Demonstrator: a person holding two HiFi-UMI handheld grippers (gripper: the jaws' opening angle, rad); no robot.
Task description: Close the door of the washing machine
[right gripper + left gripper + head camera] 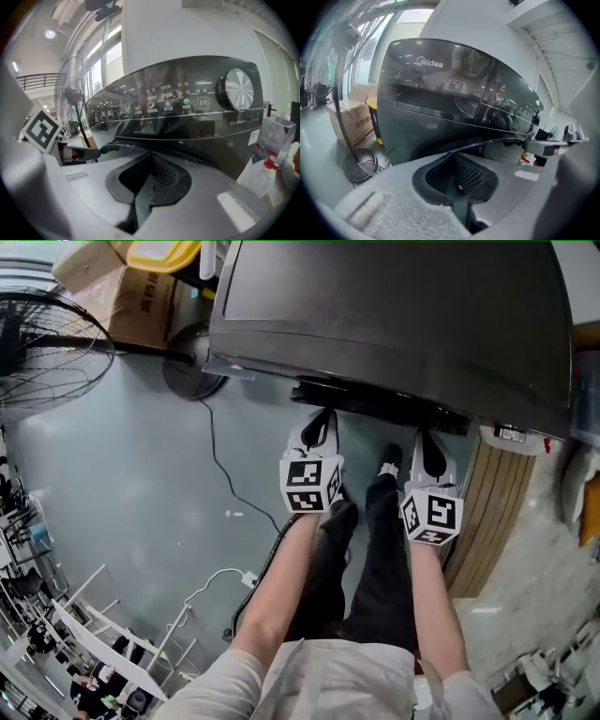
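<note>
Washing machine (394, 315): dark body, control knob (239, 89) on front panel. Door (375, 401) shows as dark edge low on machine front. Left gripper (322, 423) and right gripper (428, 448) side by side, tips near door. Both pairs of jaws pressed together, nothing between. Fan (47, 343) beside machine.

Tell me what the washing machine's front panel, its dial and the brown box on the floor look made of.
Front panel: dark and glossy, plastic or glass-faced; it mirrors the room.
Dial: silvery, brushed-metal look with a radial sheen, possibly metallised plastic.
Box: brown cardboard, matte, with printed characters and creased edges.
</note>
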